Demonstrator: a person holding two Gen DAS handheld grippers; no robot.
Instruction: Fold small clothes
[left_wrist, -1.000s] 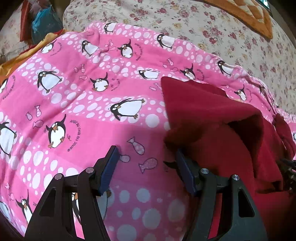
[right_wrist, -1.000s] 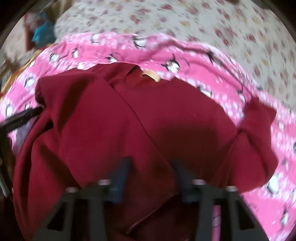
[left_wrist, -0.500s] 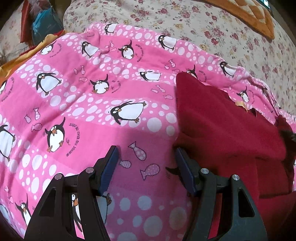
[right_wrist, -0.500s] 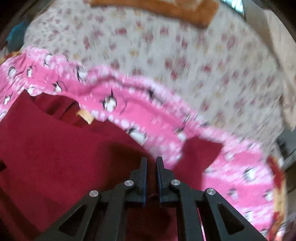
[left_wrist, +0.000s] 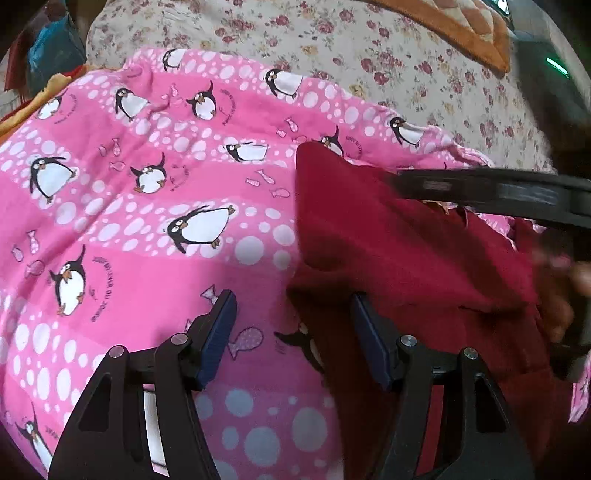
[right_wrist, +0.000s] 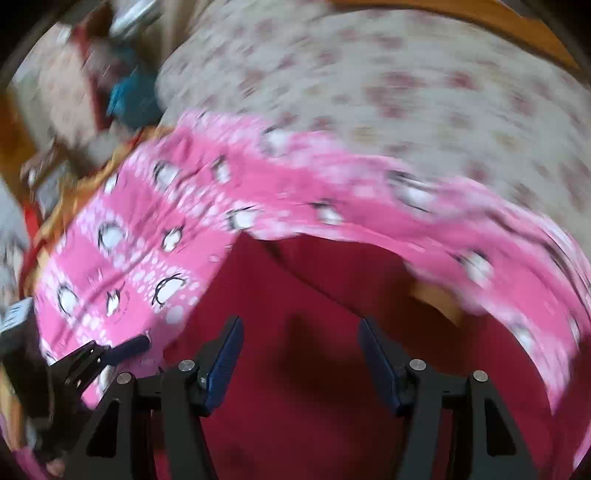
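A dark red fleece garment (left_wrist: 399, 251), partly folded, lay on a pink penguin-print blanket (left_wrist: 140, 221) over a floral bedspread (left_wrist: 369, 55). The right gripper (right_wrist: 299, 354) hovered above it, jaws opening, nothing between them. The left gripper (left_wrist: 291, 332) stood open and empty at its edge. Smoothing the fold flat before regripping would likely help.

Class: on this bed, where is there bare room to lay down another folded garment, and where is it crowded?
Free: the pink penguin blanket left of the red garment, ahead of the left gripper; also the floral sheet beyond the blanket. Crowded: the right side, where the garment lies under the right gripper.
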